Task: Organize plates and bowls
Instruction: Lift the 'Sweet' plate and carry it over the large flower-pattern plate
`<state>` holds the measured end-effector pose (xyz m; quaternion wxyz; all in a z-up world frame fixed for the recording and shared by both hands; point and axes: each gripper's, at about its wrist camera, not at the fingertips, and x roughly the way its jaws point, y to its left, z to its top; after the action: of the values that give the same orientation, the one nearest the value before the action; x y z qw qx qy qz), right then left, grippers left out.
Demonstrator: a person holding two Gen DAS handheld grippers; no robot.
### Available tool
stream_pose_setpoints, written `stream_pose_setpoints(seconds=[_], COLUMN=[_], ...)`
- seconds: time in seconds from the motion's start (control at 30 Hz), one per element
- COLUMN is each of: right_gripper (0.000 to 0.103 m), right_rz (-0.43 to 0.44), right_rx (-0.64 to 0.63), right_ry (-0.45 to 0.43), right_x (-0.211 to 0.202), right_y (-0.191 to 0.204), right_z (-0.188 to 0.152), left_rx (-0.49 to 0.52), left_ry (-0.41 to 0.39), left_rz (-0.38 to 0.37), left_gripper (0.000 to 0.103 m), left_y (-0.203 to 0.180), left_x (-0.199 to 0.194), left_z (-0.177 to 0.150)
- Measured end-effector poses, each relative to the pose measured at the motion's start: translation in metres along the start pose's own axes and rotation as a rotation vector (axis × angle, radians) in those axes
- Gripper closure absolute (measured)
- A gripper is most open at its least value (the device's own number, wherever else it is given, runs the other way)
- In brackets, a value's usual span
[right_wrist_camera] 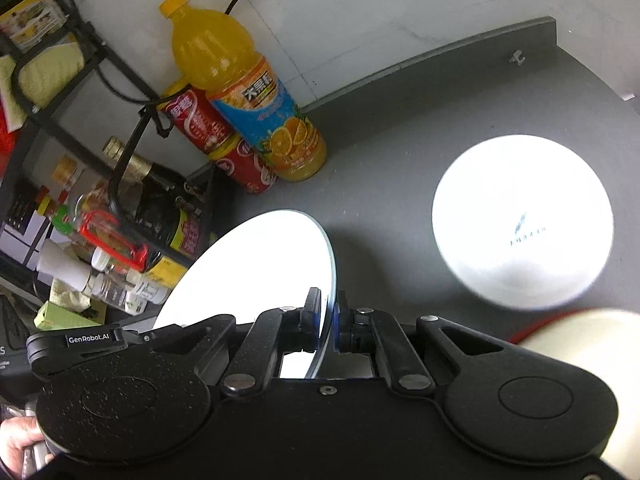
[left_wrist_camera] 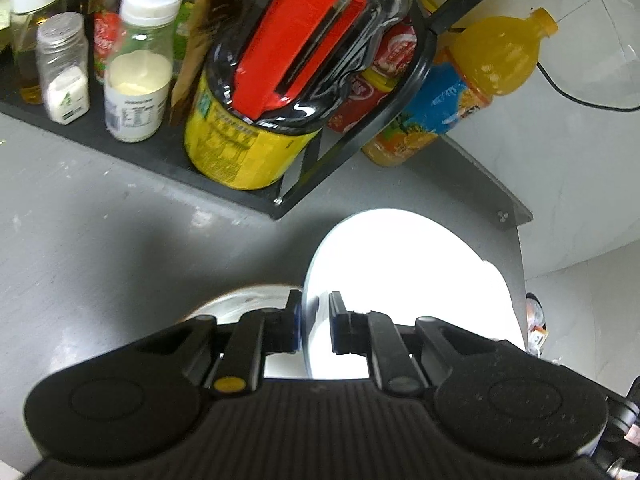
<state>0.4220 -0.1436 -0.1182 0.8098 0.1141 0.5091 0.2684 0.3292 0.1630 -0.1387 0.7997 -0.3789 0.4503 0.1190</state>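
Left wrist: left gripper (left_wrist_camera: 313, 322) jaws clamp white plate (left_wrist_camera: 408, 280) | counter (left_wrist_camera: 100, 240)

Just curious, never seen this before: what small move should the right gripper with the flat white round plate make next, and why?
Probably swing the right gripper, shut on the flat white round plate, toward the white round dish lying on the grey counter; the plate is held on edge and could stack there.

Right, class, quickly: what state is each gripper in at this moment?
Left gripper: shut on the rim of a white plate.
Right gripper: shut on the rim of a white plate.
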Motion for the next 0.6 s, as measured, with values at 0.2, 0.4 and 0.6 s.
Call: stream_pose_setpoints(seconds=[0.2,0.4,0.6], right_gripper=[0.097,0.096,0.096], right_rz=[0.008,0.001,-0.011], right_rx=[0.017,0.012,0.008], right_ry=[-0.014,-0.024,-0.034], right_x=[-0.005,-0.010,-0.015], right_y=[0.006,0.013,0.016], right_z=[-0.027,-0.052,-0.070], left_rx=[0.020,0.040,0.055], left_ry=[0.011,0.025,0.042], left_rz=[0.012,0.024,0.032], left_gripper=[0.092,0.092,0.092], left_y=[0.012,0.023,0.032], left_x=[-0.009,-0.017,-0.018], left_z=[-0.011,-0.023,-0.034])
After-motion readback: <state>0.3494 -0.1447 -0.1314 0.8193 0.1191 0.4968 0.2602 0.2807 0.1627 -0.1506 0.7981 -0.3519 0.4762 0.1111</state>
